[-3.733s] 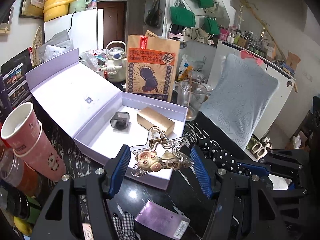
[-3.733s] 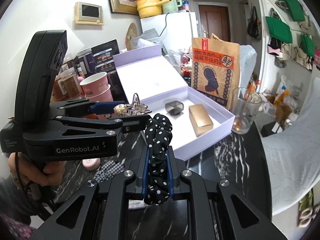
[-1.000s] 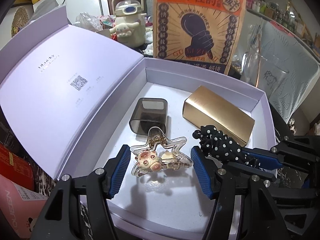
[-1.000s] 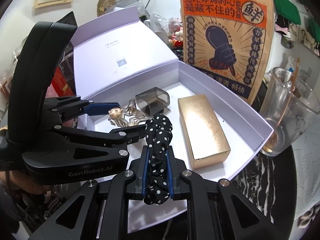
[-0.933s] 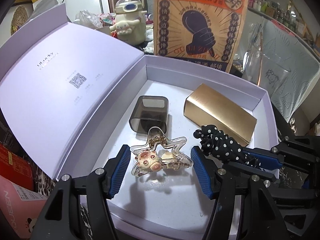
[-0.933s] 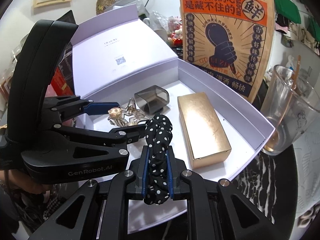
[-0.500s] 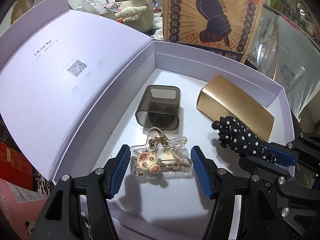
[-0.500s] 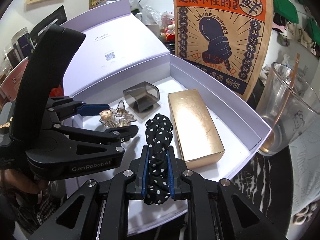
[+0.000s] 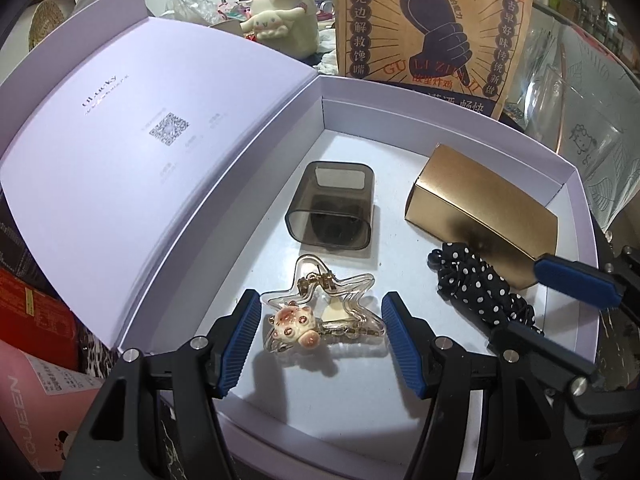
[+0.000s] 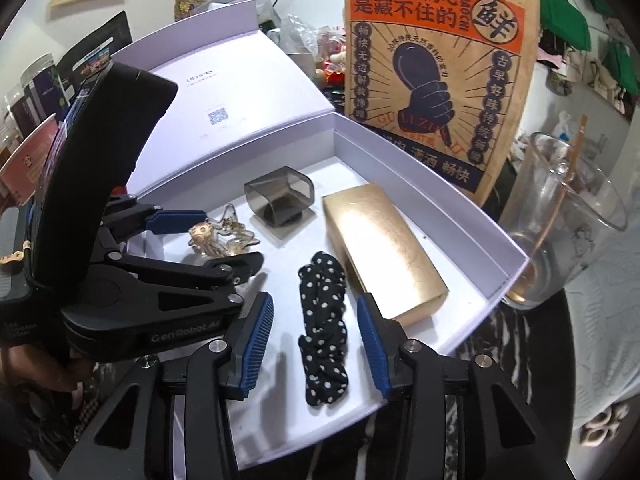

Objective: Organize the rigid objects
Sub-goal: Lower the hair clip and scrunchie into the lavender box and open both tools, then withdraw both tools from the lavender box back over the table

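Observation:
An open lilac box [image 9: 568, 168] [image 10: 460, 196] holds a smoky plastic case [image 9: 332, 208] [image 10: 282, 196] and a gold box [image 9: 484, 212] [image 10: 380, 244]. A clear star hair clip with a bear charm [image 9: 320, 316] [image 10: 218, 238] lies on the box floor between the spread fingers of my left gripper [image 9: 320, 344], which is open. A black polka-dot scrunchie [image 10: 324, 324] [image 9: 480, 292] lies on the box floor beside the gold box, between the spread fingers of my right gripper [image 10: 316, 344], which is open.
A brown printed paper bag [image 9: 432, 24] [image 10: 436, 68] stands behind the box. A glass cup with a stirrer [image 10: 560, 220] stands to the right. The box lid [image 9: 132, 152] lies open to the left. Paper cups [image 10: 28, 160] and jars stand at the far left.
Both grippers lowered into the box. The right gripper opened and let go of the scrunchie, and the left released the star clip; both items now rest on the box floor.

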A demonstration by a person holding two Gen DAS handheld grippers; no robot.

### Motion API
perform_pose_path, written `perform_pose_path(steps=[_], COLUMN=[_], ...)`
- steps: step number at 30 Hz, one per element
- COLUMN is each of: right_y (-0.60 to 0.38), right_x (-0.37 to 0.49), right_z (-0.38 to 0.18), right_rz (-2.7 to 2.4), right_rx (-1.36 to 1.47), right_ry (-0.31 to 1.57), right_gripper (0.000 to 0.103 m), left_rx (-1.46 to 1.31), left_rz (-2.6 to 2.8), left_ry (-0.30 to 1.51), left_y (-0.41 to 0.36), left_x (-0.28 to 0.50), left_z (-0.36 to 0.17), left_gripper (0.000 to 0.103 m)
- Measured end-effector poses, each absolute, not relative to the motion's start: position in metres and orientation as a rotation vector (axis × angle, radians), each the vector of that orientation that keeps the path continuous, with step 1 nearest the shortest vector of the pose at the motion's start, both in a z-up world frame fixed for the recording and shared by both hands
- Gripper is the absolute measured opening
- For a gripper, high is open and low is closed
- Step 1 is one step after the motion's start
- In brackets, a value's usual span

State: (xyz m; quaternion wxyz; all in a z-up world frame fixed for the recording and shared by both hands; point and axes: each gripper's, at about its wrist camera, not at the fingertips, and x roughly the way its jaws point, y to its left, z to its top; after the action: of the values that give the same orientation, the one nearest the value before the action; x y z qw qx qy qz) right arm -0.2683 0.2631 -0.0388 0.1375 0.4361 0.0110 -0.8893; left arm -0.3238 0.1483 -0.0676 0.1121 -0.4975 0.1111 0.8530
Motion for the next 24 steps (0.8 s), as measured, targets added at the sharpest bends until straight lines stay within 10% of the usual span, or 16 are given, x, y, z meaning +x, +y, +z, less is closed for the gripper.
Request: perform_pose_path(steps=[4,8,24], right_y=[0.267,0.272,0.279], right_x=[-0.266,-0.260,-0.239], right_z=[-0.035,-0.027,0.001], right_rz=[-2.594,-2.623,-2.708], right_rx=[1.286,1.284,1.221], right_ry=[0.031,0.026,0.042], right_gripper=[0.044,0.044,0.044], left_rx=[-1.500,-1.517,-1.309], left_rz=[2.505,2.488,2.575], left_ry=[0.301,0.282,0.259], left_y=[0.145,0.144,0.136], left_x=[-0.325,-0.322,-0.300], left_z=[-0.068,-0.066,-0.021], left_gripper=[0.066,0.091,0.091])
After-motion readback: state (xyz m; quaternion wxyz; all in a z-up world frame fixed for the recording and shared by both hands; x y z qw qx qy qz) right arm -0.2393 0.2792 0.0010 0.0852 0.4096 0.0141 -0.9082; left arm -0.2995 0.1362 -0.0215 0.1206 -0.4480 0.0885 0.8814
